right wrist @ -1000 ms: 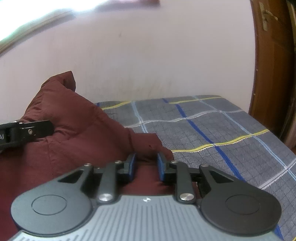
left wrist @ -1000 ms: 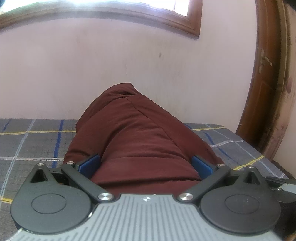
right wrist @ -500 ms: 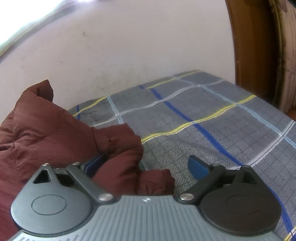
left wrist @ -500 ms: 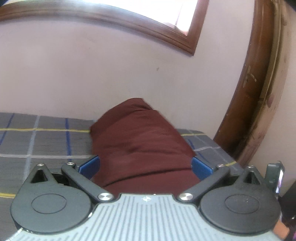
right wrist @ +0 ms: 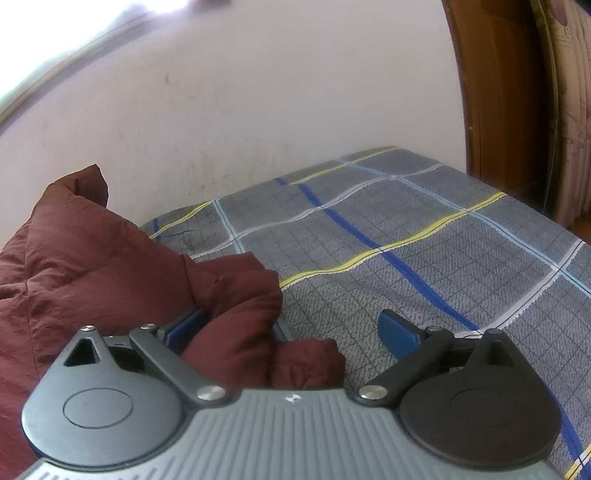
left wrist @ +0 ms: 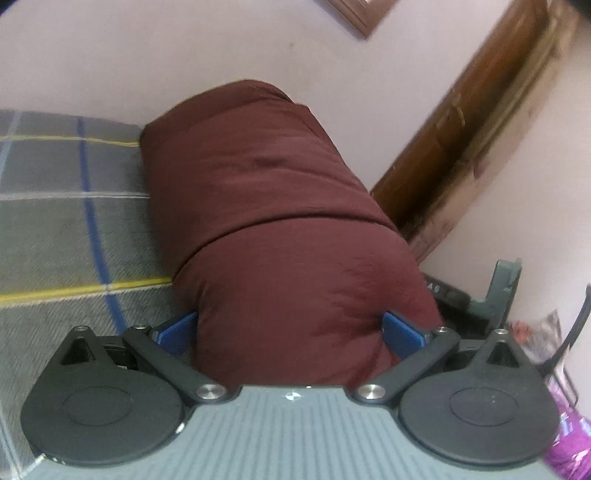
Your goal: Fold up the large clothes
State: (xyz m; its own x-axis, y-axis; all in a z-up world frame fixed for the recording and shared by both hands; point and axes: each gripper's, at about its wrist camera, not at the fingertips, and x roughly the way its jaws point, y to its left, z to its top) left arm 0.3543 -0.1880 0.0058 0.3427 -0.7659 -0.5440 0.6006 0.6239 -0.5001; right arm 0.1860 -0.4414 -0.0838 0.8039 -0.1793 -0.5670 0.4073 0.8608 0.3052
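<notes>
A bulky maroon garment (left wrist: 273, 221) lies bunched on the grey plaid bed (left wrist: 55, 221). My left gripper (left wrist: 290, 326) has its jaws set wide, and both blue pads press on the sides of the thick maroon roll, which hides what lies beyond it. In the right wrist view the same garment (right wrist: 92, 258) is heaped at the left. My right gripper (right wrist: 291, 326) is opening. A loose maroon fold lies between its fingers and touches only the left pad (right wrist: 184, 330). The right pad (right wrist: 400, 332) stands free over the bed (right wrist: 406, 240).
A pale wall runs behind the bed. A brown wooden door frame (left wrist: 461, 147) (right wrist: 498, 92) stands at the right, past the bed's edge. A window frame corner (left wrist: 354, 16) shows at the top. Grey gear (left wrist: 506, 288) and purple cloth (left wrist: 569, 443) sit at the lower right.
My right gripper went from shut on the maroon fold to wide open, and the fold dropped onto the bed. My left gripper swung and rolled toward the door with the maroon roll still in it.
</notes>
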